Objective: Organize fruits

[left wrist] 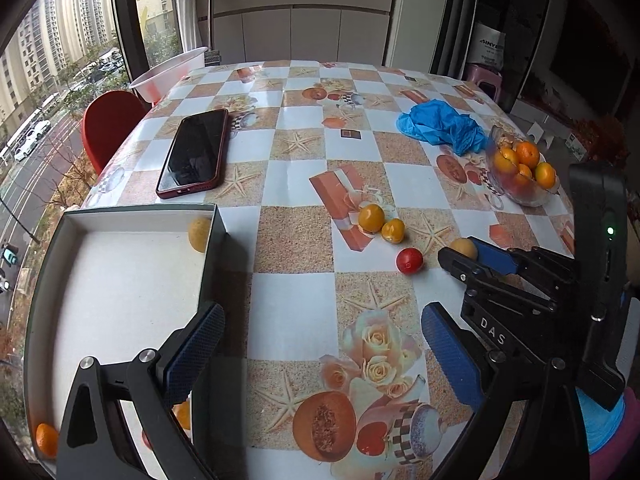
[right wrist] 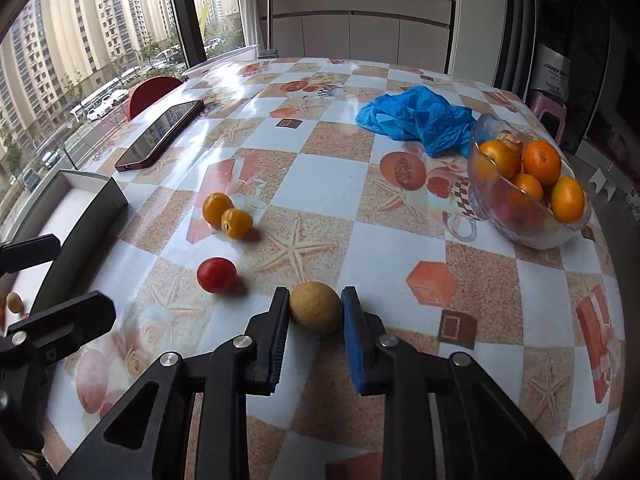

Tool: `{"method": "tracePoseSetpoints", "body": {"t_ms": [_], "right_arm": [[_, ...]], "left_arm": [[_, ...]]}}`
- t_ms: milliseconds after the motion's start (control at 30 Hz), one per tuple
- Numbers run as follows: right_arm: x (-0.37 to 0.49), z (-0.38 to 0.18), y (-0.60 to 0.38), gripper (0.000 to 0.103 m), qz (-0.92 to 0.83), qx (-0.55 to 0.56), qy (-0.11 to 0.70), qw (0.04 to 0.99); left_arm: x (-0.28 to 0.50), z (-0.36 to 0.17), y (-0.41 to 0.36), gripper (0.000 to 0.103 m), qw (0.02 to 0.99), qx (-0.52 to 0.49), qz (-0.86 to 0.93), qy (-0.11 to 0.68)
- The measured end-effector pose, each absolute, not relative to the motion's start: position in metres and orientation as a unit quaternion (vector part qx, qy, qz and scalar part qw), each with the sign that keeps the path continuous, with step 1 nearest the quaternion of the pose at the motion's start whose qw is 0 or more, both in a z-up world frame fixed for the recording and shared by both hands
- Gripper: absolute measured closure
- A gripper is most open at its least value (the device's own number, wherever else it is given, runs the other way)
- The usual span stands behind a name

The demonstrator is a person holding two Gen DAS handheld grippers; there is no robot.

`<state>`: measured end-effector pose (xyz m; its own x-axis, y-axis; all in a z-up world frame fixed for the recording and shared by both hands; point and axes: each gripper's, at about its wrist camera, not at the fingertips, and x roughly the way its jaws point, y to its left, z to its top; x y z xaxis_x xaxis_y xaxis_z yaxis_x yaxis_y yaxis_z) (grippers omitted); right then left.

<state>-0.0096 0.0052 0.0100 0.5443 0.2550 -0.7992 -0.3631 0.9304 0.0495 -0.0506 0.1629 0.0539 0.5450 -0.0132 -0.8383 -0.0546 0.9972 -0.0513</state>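
The right tongs (right wrist: 315, 312) sit low on the bench (right wrist: 400, 280), their pads pressed to either side of a tan fruit (right wrist: 316, 312) that rests on the cloth. Only the right view shows this grip head-on; in the left view the same tongs (left wrist: 466, 254) come in from the right and hide most of the tan fruit (left wrist: 463, 247).

The left tongs (left wrist: 320, 344) hang wide open with nothing between them, one pad over the box (left wrist: 216, 232), the other over the bench. The left view looks down into the box and shows a tan fruit (left wrist: 199, 234) in its far corner and an orange (left wrist: 46, 440) at its near edge. The right view sees only the box's outer wall (right wrist: 80, 236) and a strip of its floor.

A red fruit (right wrist: 216, 275) and two yellow fruits (right wrist: 227, 214) touching each other lie loose between the box and a glass bowl (right wrist: 520, 220) of oranges. A blue bag (right wrist: 416, 120) lies just behind the bowl, and a phone (left wrist: 196, 154) beyond the box.
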Motion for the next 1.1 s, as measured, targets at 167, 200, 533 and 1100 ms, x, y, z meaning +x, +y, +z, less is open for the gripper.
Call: {"method": "tracePoseSetpoints", "body": {"t_ms": [167, 200, 533, 1100], "right_arm": [[-0.038, 0.012, -0.038, 0.074, 0.149, -0.029, 0.447, 0.882], [-0.044, 0.012, -0.045, 0.074, 0.144, -0.021, 0.448, 0.882], [-0.074, 0.01, -0.076, 0.074, 0.111, -0.002, 0.447, 0.887], [-0.098, 0.005, -0.058, 0.074, 0.073, -0.018, 0.412, 0.908]], "left_arm": [[-0.03, 0.036, 0.14, 0.004, 0.875, -0.028, 0.005, 0.483], [-0.025, 0.032, 0.136, 0.004, 0.874, -0.027, 0.003, 0.486], [-0.003, 0.009, 0.105, 0.025, 0.871, -0.006, 0.008, 0.491], [-0.094, 0.011, 0.138, 0.076, 0.893, -0.018, 0.001, 0.449]]}}
